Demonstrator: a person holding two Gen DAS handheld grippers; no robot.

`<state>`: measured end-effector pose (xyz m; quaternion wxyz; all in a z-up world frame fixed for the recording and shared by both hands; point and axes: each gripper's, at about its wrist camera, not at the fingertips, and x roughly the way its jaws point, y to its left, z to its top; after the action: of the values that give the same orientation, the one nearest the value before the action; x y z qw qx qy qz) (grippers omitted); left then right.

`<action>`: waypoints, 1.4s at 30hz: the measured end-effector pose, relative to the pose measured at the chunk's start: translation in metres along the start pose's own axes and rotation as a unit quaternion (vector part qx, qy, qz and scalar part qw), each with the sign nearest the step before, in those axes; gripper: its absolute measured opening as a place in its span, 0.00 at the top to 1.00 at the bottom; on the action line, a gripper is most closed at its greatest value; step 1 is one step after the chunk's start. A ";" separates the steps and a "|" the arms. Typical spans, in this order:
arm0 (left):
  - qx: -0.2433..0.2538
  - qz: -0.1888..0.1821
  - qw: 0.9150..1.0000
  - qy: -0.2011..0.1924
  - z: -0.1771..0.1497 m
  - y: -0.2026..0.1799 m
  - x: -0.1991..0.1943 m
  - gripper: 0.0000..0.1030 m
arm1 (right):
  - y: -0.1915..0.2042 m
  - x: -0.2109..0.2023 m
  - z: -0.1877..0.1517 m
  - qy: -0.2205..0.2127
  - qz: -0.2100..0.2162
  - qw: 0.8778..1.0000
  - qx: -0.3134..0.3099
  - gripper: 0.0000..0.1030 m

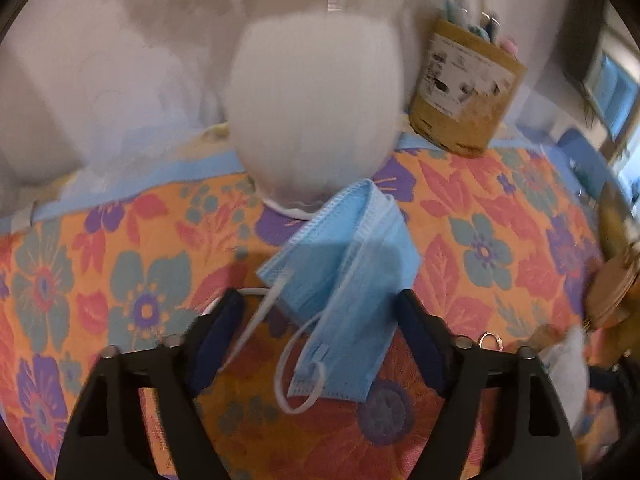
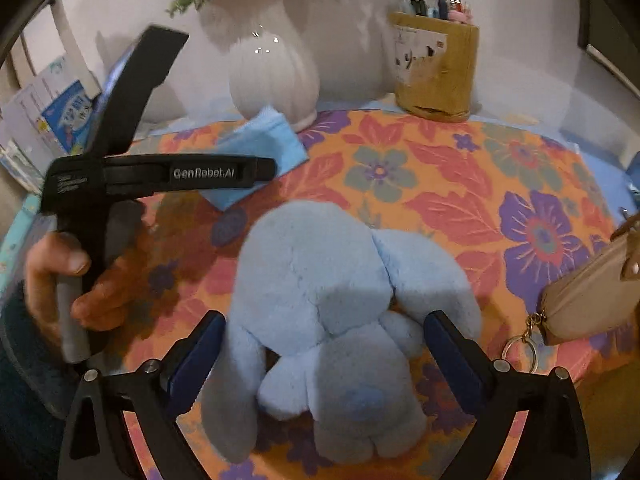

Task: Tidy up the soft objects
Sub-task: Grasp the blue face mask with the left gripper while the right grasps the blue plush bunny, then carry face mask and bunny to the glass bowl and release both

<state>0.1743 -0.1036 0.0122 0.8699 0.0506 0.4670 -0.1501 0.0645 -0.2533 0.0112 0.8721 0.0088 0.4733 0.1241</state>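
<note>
Blue mask near the table's back edge, between your left gripper's parted, unclamped jaws | right gripper spread around plush toy, unpinched | risk: ear loop snags, vase tips

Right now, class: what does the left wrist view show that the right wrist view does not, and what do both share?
Only the left wrist view shows the face mask's ear loops and the left gripper straddling the mask.

Only the right wrist view shows the blue plush toy between the right gripper fingers, and the person's hand.

Both share the blue face mask, white vase, pen holder and floral tablecloth.
</note>
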 end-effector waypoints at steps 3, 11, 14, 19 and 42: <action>0.012 -0.031 0.999 0.004 -0.008 -0.008 -0.011 0.92 | 0.006 -0.008 -0.009 -0.008 -0.002 1.000 -0.008 0.26; 0.014 -0.049 0.999 -0.018 -0.060 -0.018 -0.078 0.94 | 0.008 -0.056 -0.045 -0.003 0.035 0.999 0.011 0.30; 0.018 -0.068 0.997 -0.027 -0.083 -0.026 -0.108 0.94 | 0.010 -0.080 -0.053 -0.013 0.025 0.999 0.018 0.30; 0.024 -0.092 0.994 -0.049 -0.111 -0.046 -0.150 0.94 | 0.007 -0.115 -0.069 -0.017 0.033 0.998 0.051 0.30; 0.075 -0.151 0.982 -0.086 -0.142 -0.148 -0.215 0.94 | -0.030 -0.211 -0.136 -0.066 -0.001 0.994 0.088 0.30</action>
<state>-0.0960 -0.1658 0.1191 0.8678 0.0313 0.3801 -0.3184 -0.1516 -0.3441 0.1061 0.8974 0.0936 0.4235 0.0804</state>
